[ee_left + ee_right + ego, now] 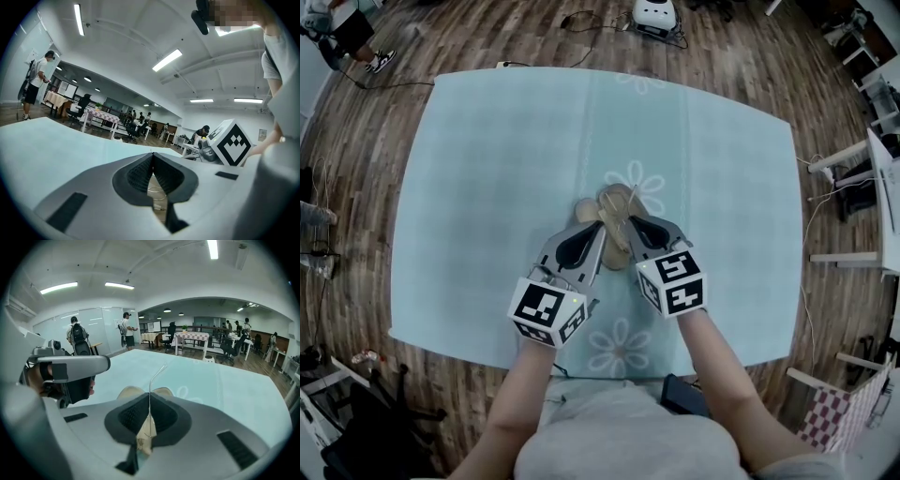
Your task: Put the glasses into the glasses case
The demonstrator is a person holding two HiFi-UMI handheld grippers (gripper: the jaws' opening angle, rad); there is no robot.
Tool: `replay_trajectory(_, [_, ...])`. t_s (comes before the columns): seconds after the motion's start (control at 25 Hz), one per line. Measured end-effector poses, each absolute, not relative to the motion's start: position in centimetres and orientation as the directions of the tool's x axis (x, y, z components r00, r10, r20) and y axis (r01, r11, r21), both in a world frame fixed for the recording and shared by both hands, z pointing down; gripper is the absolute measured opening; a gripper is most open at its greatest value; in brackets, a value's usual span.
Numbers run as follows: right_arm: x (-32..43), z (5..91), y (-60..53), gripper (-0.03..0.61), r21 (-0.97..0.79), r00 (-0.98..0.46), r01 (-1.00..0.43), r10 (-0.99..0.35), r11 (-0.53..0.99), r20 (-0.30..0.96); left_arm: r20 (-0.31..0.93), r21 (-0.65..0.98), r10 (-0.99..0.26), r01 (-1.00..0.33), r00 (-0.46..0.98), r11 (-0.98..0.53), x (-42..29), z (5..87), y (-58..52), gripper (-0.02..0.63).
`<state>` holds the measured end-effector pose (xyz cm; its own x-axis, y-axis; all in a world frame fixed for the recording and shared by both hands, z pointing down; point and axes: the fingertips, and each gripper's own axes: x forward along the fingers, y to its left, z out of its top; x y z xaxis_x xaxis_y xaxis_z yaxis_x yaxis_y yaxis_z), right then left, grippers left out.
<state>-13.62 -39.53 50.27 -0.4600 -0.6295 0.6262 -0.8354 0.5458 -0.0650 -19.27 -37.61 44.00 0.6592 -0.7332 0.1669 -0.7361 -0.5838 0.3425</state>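
On the pale blue tablecloth (487, 187) lies a tan glasses case (617, 251), right between my two grippers. My right gripper (622, 216) points down and left over it. In the right gripper view that gripper (149, 397) is shut on a thin wire arm of the glasses (156, 374), which curves up past the tips; tan case parts (131, 393) show just beyond. My left gripper (601, 224) lies close beside the case's left lobe. In the left gripper view its jaws (153, 154) meet at the tips with nothing seen past them; something tan shows in the gap behind the pads.
The cloth carries pale flower prints (621, 345). Wooden floor with cables surrounds the table. A white device (656, 13) sits on the floor beyond the far edge, and white furniture (872, 178) stands at the right. People (77, 336) stand far off.
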Motion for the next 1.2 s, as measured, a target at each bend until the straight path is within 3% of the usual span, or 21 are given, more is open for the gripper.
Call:
replay_trajectory(0.48, [-12.4,52.7,-39.2,0.019,-0.040,-0.400,-0.846,-0.584,0.532,0.706,0.164,0.376,-0.726,-0.723,0.668,-0.580,-19.0,45.4,-38.7,0.009])
replay_trajectory(0.6, [-12.5,53.2,-39.1,0.144,-0.060,-0.407,-0.845,-0.566,0.532,0.717,0.166,0.380,-0.733,-0.729,0.659,-0.569,-19.4,45.6,-38.8,0.009])
replay_trajectory(0.76, [-12.4,53.5,-39.1,0.234,-0.087,-0.410,-0.854,-0.560,0.514,0.720,0.171,0.385,-0.743,-0.738,0.647,-0.554,-20.0,45.9,-39.0,0.009])
replay_trajectory(1.0, [-11.9,53.6,-39.5,0.268,-0.106,-0.400,-0.873,-0.573,0.477,0.716,0.175,0.384,-0.754,-0.749,0.633,-0.539,-20.6,46.1,-39.4,0.009])
replay_trajectory(1.08, [-11.8,53.3,-39.5,0.255,-0.096,-0.394,-0.875,-0.584,0.474,0.710,0.175,0.382,-0.758,-0.752,0.629,-0.536,-20.8,46.1,-39.5,0.009])
replay_trajectory(1.12, [-11.7,53.1,-39.5,0.157,-0.090,-0.392,-0.876,-0.591,0.473,0.705,0.174,0.380,-0.759,-0.754,0.628,-0.536,-20.8,46.1,-39.5,0.009])
replay_trajectory(1.16, [-11.7,52.7,-39.4,0.007,-0.089,-0.395,-0.875,-0.596,0.475,0.699,0.174,0.377,-0.760,-0.755,0.627,-0.537,-20.8,46.0,-39.5,0.009])
replay_trajectory(1.2, [-11.7,52.4,-39.2,0.006,-0.095,-0.406,-0.871,-0.597,0.482,0.693,0.174,0.373,-0.761,-0.757,0.625,-0.537,-20.8,45.8,-39.4,0.009])
